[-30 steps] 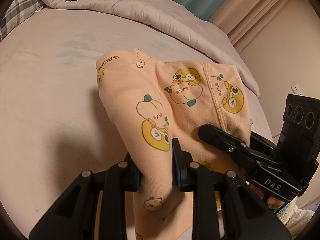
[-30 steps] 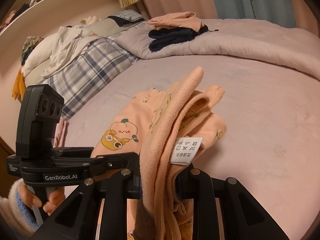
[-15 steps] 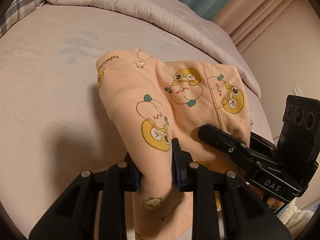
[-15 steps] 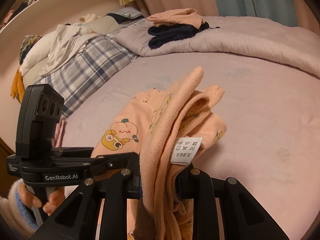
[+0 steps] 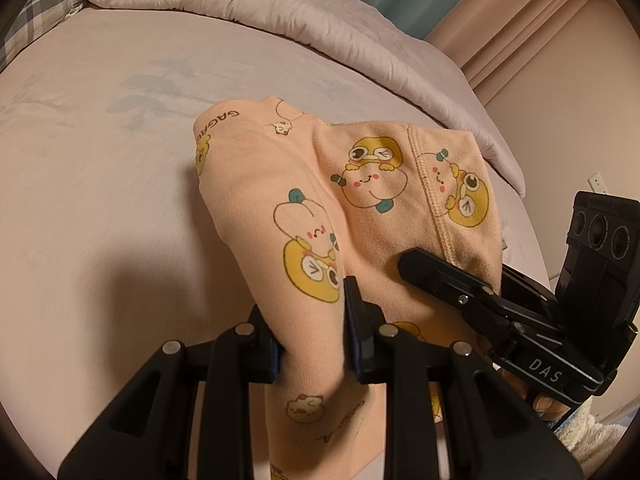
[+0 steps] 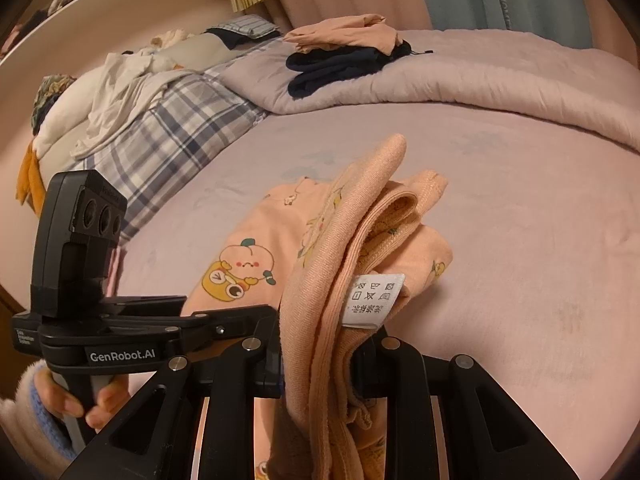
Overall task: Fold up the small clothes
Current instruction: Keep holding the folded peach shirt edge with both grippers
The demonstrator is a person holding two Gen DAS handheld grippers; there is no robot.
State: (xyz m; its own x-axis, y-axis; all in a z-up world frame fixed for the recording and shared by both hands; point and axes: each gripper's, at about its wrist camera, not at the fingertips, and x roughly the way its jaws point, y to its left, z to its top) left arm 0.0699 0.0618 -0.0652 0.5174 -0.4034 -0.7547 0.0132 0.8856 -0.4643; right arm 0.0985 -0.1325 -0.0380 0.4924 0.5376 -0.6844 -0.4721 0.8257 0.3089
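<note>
No real change from a second ago: left gripper (image 5: pixel 312 320) and right gripper (image 6: pixel 320 344) each still clamped narrowly on a bunched edge of the peach cartoon-print garment (image 5: pixel 360 200). Draped mid-frame, far end resting on the bed (image 5: pixel 100 160). Fold apparently paused, not yet laid down.

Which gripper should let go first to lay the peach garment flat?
Probably left. The left gripper pinches a single smooth fold of the peach garment, while the right gripper clamps bunched layers by the care label.
</note>
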